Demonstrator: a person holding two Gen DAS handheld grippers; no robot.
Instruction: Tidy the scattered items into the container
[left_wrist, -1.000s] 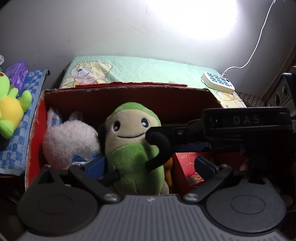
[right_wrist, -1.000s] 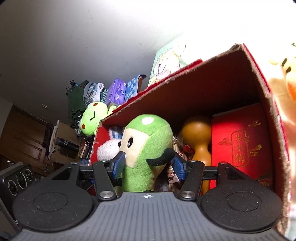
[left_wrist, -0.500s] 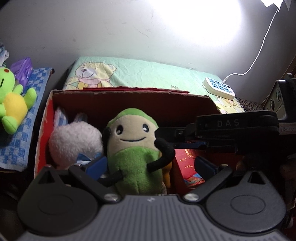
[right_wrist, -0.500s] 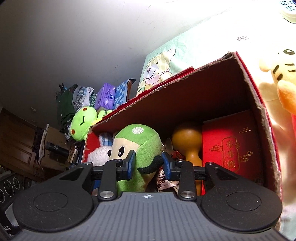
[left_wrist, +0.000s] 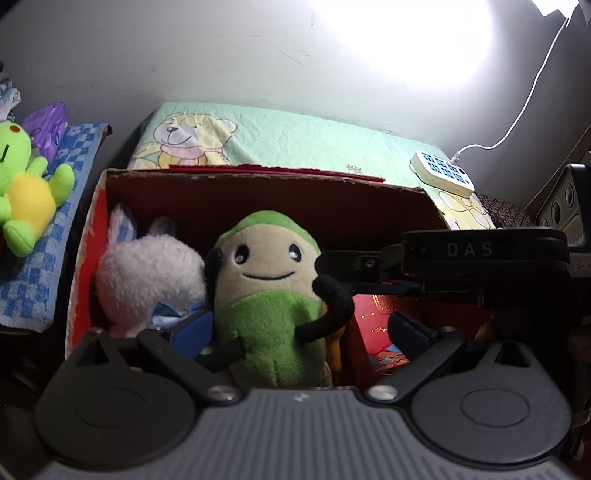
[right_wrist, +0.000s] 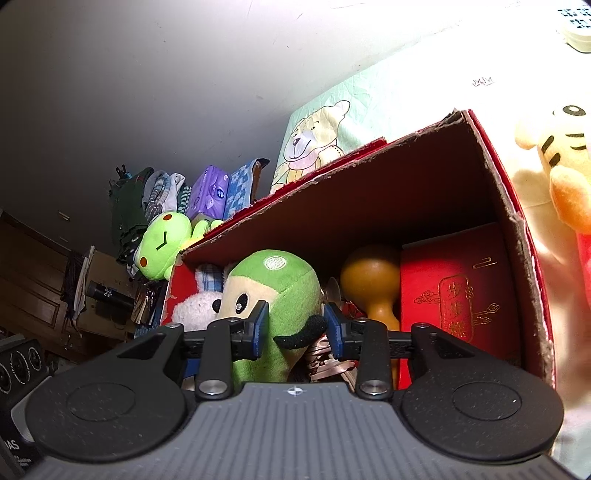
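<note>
Right now my right gripper (right_wrist: 295, 328) reaches into the red cardboard box (right_wrist: 517, 221) and its blue pads sit around the green plush doll (right_wrist: 284, 291); the jaws have just been opening a touch after closing in. The left pad presses the doll's side, while the right pad is beside its black arm, and I cannot tell whether that one touches. The doll stands upright in the middle of the box: a cream face with two black eyes and a thin smile, a green cap on top, a fuzzy green body and thin black arms, one curled up at its side. A white fluffy bunny (left_wrist: 147, 273) leans against it on one side, and an orange wooden gourd (right_wrist: 369, 280) and a red gift box (right_wrist: 454, 288) stand on the other. My left gripper (left_wrist: 299, 328) hangs open in front of the doll, pads apart and clear of it.
</note>
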